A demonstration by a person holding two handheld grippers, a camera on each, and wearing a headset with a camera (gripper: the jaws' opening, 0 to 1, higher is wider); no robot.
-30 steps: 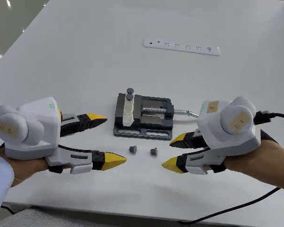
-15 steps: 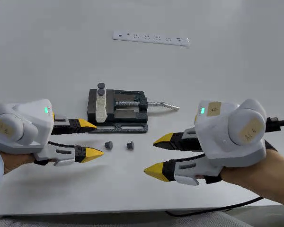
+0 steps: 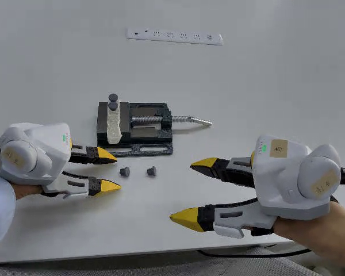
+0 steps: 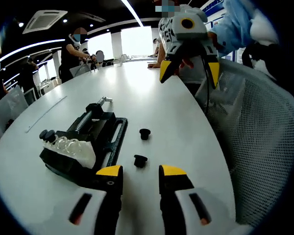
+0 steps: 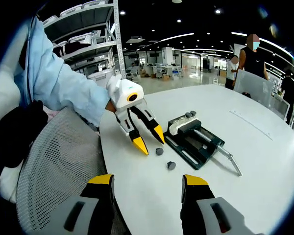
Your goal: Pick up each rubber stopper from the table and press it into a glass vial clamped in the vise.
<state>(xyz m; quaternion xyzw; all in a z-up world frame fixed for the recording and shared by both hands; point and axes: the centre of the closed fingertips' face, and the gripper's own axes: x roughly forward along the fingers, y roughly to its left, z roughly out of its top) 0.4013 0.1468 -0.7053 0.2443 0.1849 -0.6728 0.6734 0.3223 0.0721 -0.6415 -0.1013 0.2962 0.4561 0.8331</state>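
Left gripper point(image 3: 114, 170) and right gripper point(image 3: 184, 191) both spread, empty, above the table point(image 3: 247, 86).
The nearer rubber stopper point(image 3: 125, 171) lies just ahead of the left gripper's tips, the second stopper point(image 3: 152, 171) beside it, toward the right gripper; the vise point(image 3: 139, 133) holding capped vials point(image 3: 112, 123) stands beyond.

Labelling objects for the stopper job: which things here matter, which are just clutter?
Job: left claw, right claw, stopper nearer left claw, other loose stopper, vise, clamped vials.
Lying about: power strip.
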